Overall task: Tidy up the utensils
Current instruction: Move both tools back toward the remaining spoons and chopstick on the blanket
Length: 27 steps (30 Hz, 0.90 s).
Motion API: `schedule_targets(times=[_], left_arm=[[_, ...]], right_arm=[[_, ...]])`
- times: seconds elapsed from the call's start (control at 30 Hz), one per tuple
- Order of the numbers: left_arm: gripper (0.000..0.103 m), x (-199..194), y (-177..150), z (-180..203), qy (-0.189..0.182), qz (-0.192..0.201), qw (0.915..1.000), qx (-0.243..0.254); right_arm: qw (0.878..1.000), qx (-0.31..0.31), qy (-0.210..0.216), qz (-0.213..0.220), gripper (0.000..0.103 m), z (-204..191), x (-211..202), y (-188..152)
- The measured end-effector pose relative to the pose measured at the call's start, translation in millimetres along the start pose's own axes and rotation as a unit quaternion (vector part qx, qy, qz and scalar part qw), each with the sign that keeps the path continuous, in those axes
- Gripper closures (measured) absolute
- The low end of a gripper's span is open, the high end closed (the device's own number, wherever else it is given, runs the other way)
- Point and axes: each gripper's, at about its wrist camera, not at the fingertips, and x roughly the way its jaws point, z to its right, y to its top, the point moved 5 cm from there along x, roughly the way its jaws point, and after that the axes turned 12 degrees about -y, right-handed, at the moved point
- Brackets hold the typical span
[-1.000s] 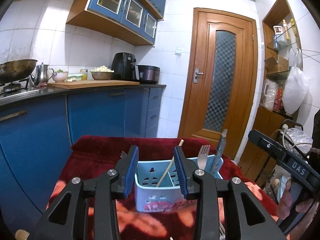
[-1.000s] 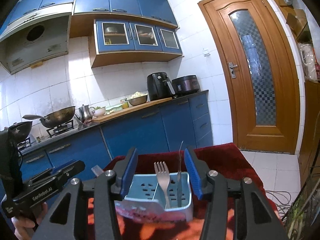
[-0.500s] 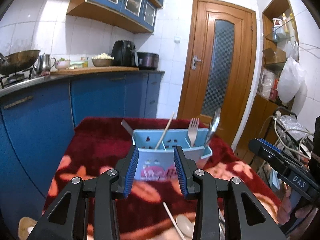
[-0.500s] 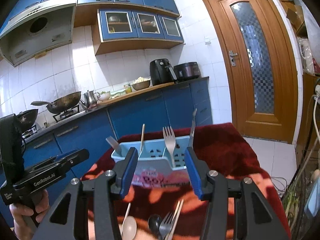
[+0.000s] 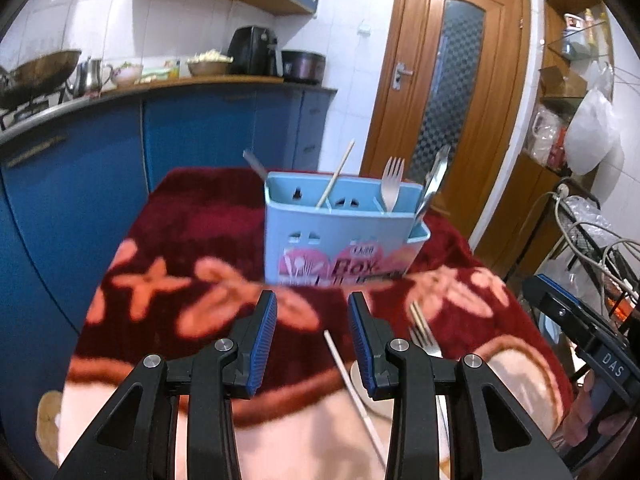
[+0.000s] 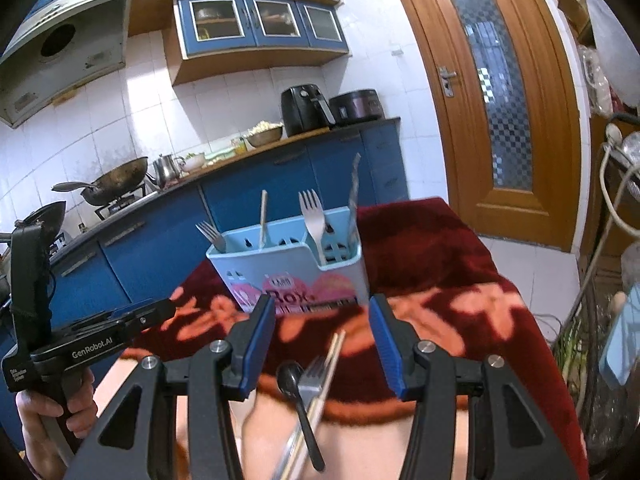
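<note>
The counter [image 5: 192,216] wears a dark red cloth with big pink flowers, and on it, toward the far side, stands the light blue utensil box [image 5: 340,240]. This box is where the utensils go, and some are already in it: a fork [image 6: 314,220] in the middle, another fork [image 6: 211,235] at the left end, a thin wooden stick [image 6: 262,220], and a long shiny piece [image 6: 353,196] at the right end that may be a knife. So part of the job looks done. More things lie loose on the cloth near the front: a fork [image 6: 314,378], a black spoon [image 6: 298,396], a pair of chopsticks [image 6: 330,356], and a white stick [image 5: 348,376] next to what looks like a pale spoon. These are left to put away. The left gripper [image 5: 312,340] has its fingers apart and empty. The right gripper [image 6: 322,350] has its fingers apart too, holding nothing, above the loose fork and spoon.
</note>
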Motion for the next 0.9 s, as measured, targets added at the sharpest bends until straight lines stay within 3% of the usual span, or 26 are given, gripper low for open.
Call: schedule_targets(times=[0.53,0.9], left_arm=[[0.066,39,-48,0,-0.023,-0.130,0.9900,-0.051],[0.066,51,-76,15,-0.025,-0.203,0.9780,-0.041]], right_arm=[[0.998,0.033,-0.014,-0.052,0.051,39,9,-34],[0.996,0.057,-0.020,-0.072,0.051,58,14,-47]])
